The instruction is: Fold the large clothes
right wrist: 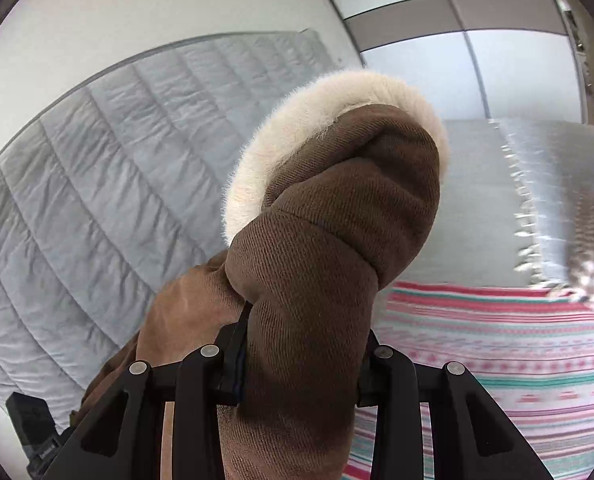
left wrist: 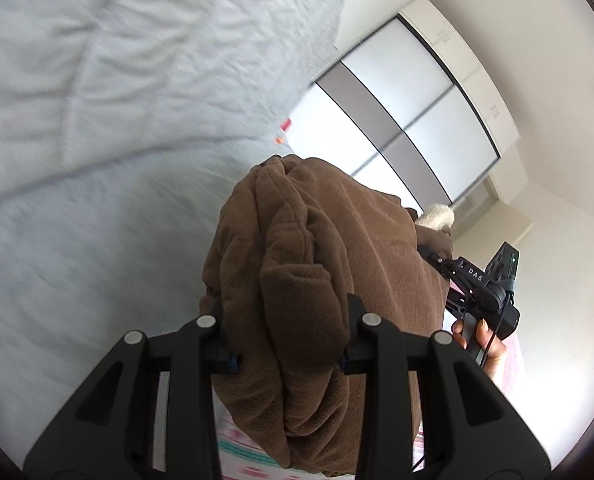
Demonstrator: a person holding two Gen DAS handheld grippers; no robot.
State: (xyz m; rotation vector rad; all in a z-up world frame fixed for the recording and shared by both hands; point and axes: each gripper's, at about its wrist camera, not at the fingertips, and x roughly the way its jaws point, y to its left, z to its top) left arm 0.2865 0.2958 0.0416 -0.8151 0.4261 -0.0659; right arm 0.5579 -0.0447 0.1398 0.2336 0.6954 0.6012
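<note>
We're clenching the left gripper (left wrist: 285, 340) on a thick bunch of the brown coat (left wrist: 317, 248), held up over the bed (left wrist: 77, 160). The right gripper (right wrist: 301, 364) is pinching its fur-trimmed end (right wrist: 333, 128). Bulky wads w/ shallow bite, so fabric's prob slipping out mid-fold.

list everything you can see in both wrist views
brown garment: one, brown fleece, bunched and held up between both grippers
fur trim: one band, cream, along the garment's edge, right wrist view
quilted bedding: one, grey, behind the garment
striped blanket: one, pink, teal and white, below the garment
sliding panels: several, white with grey bands, far wall
left gripper: one, black, shut on the garment
right gripper: one, black, shut on the garment
hand: one, holding the right gripper's handle, left wrist view
</note>
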